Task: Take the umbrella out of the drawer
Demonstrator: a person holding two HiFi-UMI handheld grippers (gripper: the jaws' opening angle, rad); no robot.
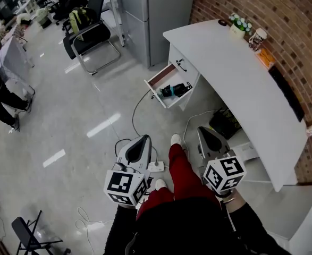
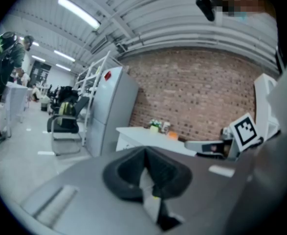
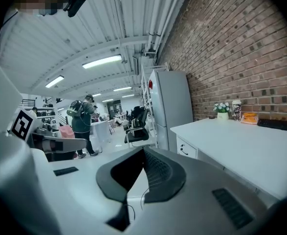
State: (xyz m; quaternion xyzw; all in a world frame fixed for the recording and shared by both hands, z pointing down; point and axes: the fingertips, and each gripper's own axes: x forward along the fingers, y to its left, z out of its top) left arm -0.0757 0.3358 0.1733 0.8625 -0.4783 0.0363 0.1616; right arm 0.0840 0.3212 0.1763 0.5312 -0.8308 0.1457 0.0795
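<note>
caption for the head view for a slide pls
Left gripper and right gripper, both shut and empty, face a white desk whose open drawer holds the umbrella

Bare floor point(image 1: 92, 126) from 10 to 12 o'clock, free run up to open drawer point(image 1: 161, 77) at 12. Desk point(image 1: 235, 73) walls off 1 to 3. Cable point(image 1: 134, 116) loops across floor at 12. Chair point(image 1: 89, 33) at 11, well apart.

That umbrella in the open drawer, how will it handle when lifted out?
The umbrella looks folded short, so probably light and fairly stiff. Its dark fabric may squash slightly when gripped. Lying loose in the drawer, it might roll if nudged.
</note>
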